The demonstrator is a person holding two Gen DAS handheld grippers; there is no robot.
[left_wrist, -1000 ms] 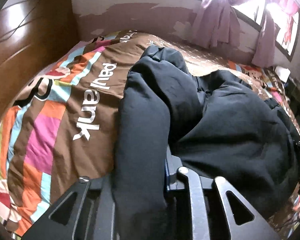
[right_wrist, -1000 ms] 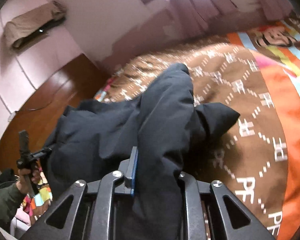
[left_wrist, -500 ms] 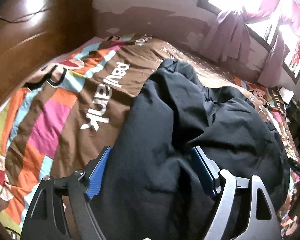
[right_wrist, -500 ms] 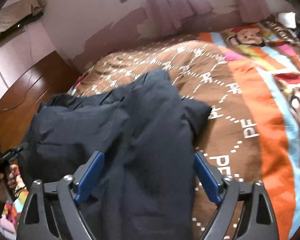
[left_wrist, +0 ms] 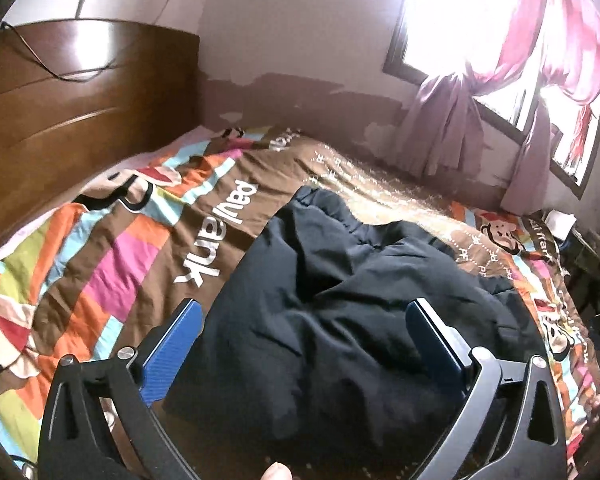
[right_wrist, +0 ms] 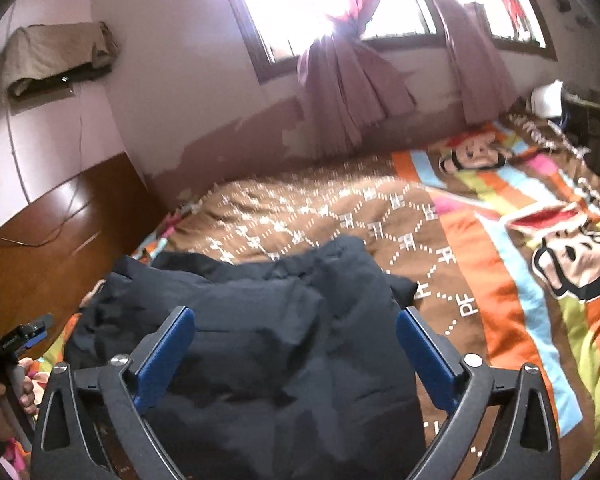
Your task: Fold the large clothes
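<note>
While the dark garment lies bunched on the bedspread, both claws have just been spreading; nothing gripped.

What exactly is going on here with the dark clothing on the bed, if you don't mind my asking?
A person with a handheld gripper in each hand is folding a large dark garment on a bed with a colourful patterned bedspread. Both the left gripper and the right gripper have just been opening and now stand wide open, with nothing pinched between the blue pads. The garment lies bunched on the bedspread, sleeves laid over the body, not yet a tidy fold.
</note>
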